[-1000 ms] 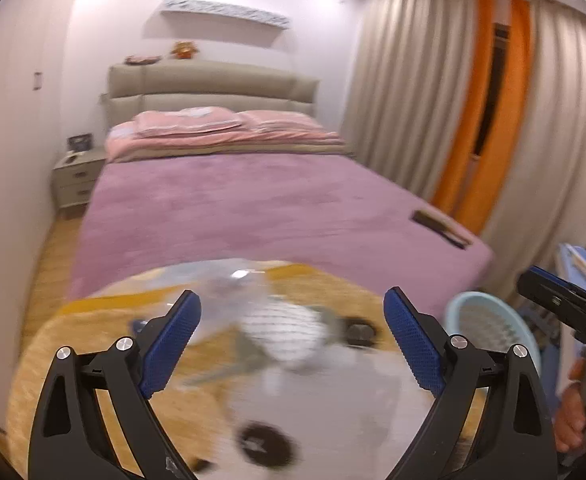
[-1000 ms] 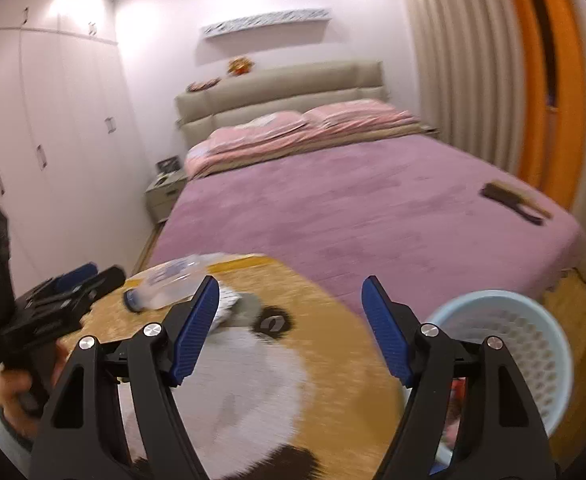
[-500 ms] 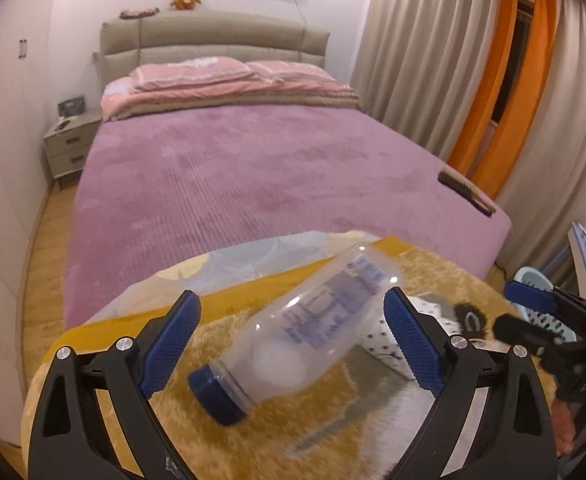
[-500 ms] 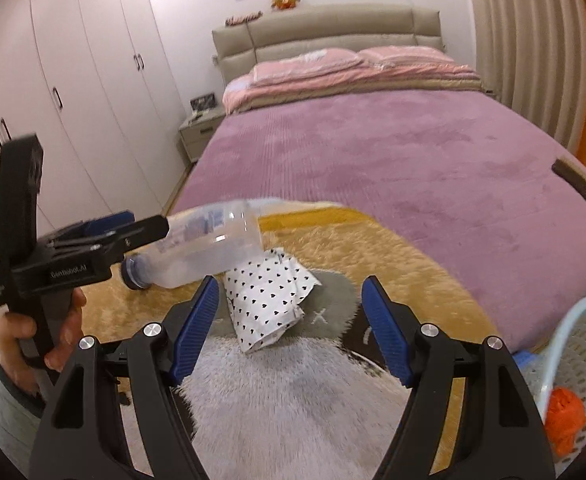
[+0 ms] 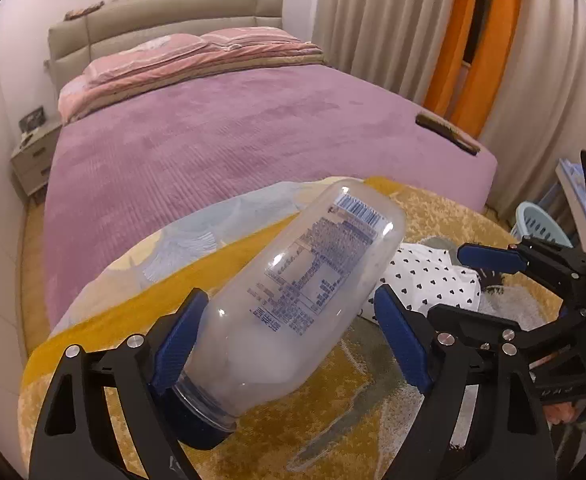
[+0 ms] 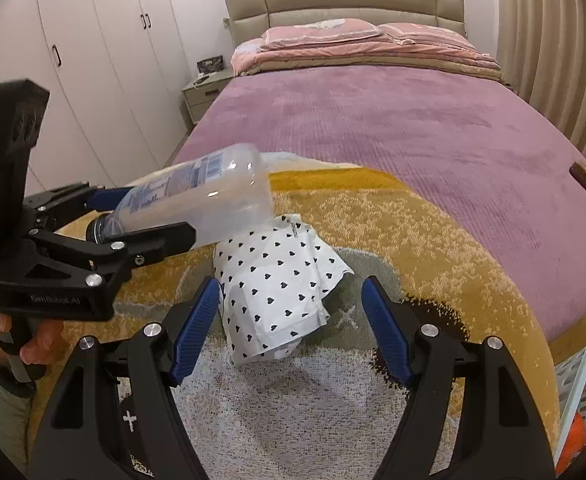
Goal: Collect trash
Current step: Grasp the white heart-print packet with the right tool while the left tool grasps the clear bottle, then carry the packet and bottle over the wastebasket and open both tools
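Note:
An empty clear plastic bottle (image 5: 293, 300) with a printed label and a dark blue cap lies tilted on the yellow rug, between the fingers of my left gripper (image 5: 285, 340). The jaws stand wide, one on each side of the bottle; the left pad (image 5: 173, 344) touches it near the cap. The bottle also shows in the right wrist view (image 6: 197, 204), with the left gripper (image 6: 145, 220) around it. A crumpled white wrapper with black hearts (image 6: 277, 288) lies on the rug just ahead of my open right gripper (image 6: 289, 332). It also shows in the left wrist view (image 5: 425, 284).
A light blue perforated basket (image 6: 585, 368) stands at the right edge, with something orange inside. The purple bed (image 6: 393, 128) fills the space behind the rug (image 6: 393, 216). White wardrobes (image 6: 85, 60) line the left wall and curtains (image 5: 413, 28) the right.
Both grippers have moved forward and down toward the rug. The bottle now sits between my left fingers, and the wrapper lies close in front of my right gripper.

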The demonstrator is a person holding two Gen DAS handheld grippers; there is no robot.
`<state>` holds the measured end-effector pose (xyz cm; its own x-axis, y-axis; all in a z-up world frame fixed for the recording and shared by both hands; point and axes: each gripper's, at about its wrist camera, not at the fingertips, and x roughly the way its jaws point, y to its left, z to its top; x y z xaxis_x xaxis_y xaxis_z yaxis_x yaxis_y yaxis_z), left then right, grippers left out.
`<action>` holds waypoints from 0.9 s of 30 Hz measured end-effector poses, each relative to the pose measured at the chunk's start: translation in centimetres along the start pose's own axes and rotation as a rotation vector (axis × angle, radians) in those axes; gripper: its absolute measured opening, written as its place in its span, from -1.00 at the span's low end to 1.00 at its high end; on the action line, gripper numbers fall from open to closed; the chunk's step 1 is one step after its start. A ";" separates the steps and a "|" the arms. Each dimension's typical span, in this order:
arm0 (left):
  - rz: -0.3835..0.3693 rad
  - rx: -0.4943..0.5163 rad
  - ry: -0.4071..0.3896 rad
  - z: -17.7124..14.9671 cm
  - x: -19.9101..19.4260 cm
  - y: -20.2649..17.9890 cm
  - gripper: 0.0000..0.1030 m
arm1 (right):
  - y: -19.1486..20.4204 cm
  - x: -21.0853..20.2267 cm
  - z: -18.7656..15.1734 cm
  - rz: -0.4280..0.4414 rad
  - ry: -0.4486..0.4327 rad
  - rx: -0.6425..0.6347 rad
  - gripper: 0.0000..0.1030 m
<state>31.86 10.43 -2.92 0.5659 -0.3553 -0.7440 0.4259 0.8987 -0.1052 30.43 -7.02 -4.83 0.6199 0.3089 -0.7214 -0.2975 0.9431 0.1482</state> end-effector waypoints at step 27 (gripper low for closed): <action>-0.020 -0.222 -0.060 -2.6 -4.3 1.3 0.20 | 2.3 0.3 -0.4 -0.027 0.013 -0.144 -0.65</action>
<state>28.14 13.80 -1.62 0.6025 -0.3821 -0.7007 0.2752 0.9236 -0.2669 29.61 -4.81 -5.00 0.6201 0.2810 -0.7324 -0.3825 0.9235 0.0304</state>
